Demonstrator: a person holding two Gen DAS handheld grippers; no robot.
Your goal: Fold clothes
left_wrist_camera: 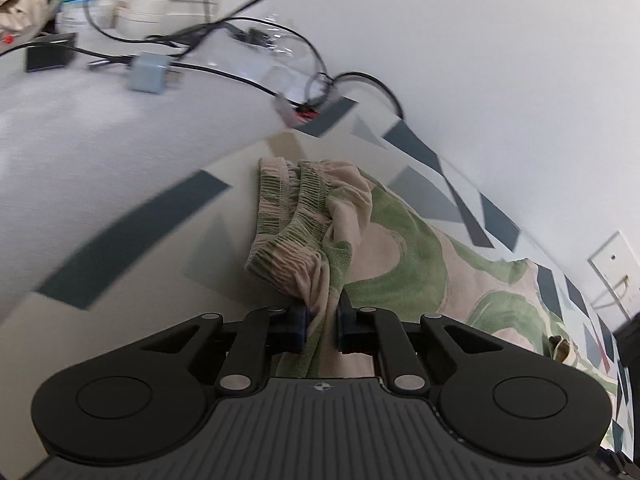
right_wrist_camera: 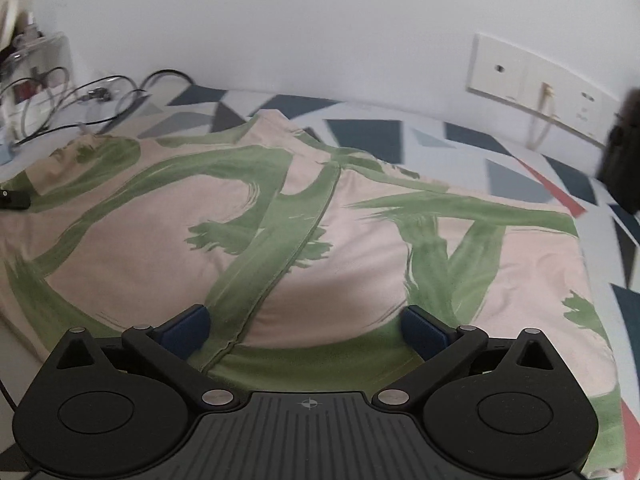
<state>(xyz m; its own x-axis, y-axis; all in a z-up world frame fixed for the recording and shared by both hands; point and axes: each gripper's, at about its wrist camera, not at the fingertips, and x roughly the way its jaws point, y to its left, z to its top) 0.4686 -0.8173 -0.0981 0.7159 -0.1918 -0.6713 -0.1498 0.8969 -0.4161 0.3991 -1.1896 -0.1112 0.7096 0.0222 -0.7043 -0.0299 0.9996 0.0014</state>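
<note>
A pair of beige shorts with green brush-stroke print lies spread on a sheet with a triangle pattern. In the left wrist view the elastic waistband is bunched up ahead of my left gripper, which is shut on a fold of the shorts near the waistband. My right gripper is open, its blue pads wide apart, low over the near edge of the shorts beside a seam. It holds nothing.
Black cables, a grey box and white containers sit at the back left on a grey surface. A white wall with a socket plate runs behind the sheet. A dark object stands at the right.
</note>
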